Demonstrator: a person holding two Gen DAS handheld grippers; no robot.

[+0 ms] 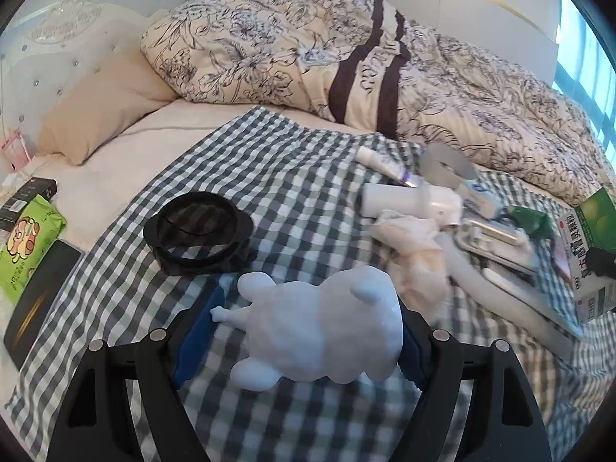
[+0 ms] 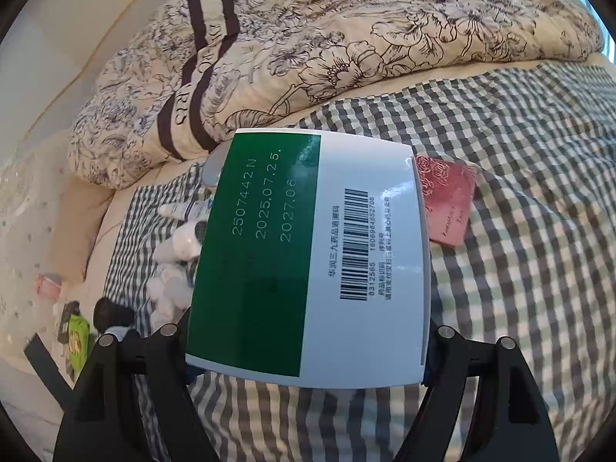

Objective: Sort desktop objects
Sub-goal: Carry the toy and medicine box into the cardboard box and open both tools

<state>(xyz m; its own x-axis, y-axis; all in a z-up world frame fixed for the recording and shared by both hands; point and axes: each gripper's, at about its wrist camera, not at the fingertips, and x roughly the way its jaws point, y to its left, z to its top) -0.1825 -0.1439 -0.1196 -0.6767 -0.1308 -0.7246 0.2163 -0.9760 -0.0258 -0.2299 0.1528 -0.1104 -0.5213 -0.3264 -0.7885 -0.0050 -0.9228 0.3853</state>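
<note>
A pale blue animal figurine point(image 1: 323, 331) lies on its side above the checked cloth point(image 1: 269, 177); a green-and-white medicine box point(image 2: 308, 254) shows its barcode face, tilted

Medicine box point(image 2: 308, 254) hiding right gripper's fingers, blurred clutter point(image 1: 462, 223) right

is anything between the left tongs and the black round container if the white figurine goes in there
Nothing visible does. The left tongs hold the white animal figurine above bare checked cloth, and the black round container sits just ahead and to the left, its top open. The clutter pile lies off to the right.
</note>
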